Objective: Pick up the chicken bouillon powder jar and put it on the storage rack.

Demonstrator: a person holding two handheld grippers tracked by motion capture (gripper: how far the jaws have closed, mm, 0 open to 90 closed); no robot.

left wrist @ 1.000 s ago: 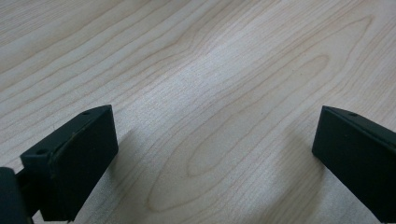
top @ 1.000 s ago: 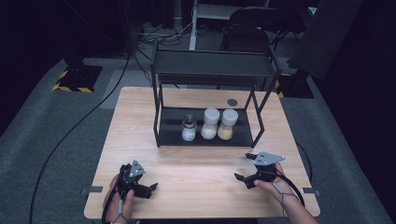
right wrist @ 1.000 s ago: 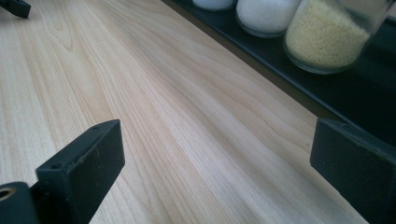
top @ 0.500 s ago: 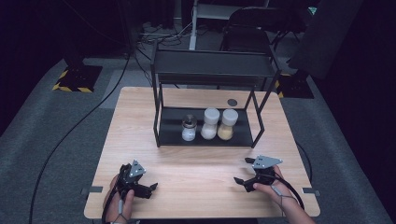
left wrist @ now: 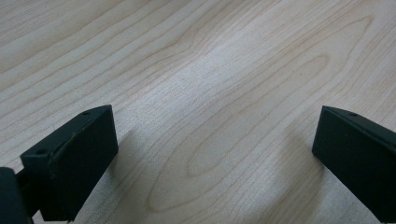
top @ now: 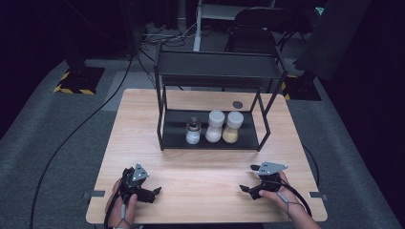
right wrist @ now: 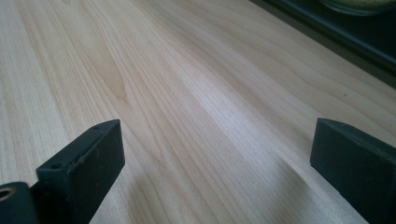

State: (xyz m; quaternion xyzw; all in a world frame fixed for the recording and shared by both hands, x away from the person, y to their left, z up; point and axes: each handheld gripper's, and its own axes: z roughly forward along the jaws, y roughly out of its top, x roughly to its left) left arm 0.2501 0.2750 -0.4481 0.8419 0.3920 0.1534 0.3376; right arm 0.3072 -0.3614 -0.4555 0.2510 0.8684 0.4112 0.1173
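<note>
The left gripper [top: 152, 192] rests low on the pale wooden table [top: 143, 119] near its front edge, jaws spread wide over bare wood; a black two-tier rack [top: 217, 71] stands mid-table, its lower shelf holding a small metal-capped shaker [top: 193, 131], a white-lidded jar [top: 215, 127] and another of yellowish grains [top: 232, 127]; the right gripper [top: 248, 179] lies front right, jaws likewise parted, nothing held.

black left gripper [top: 154, 192], grey 3-cornered plates, black right gripper [top: 249, 179], trailing cables
</note>
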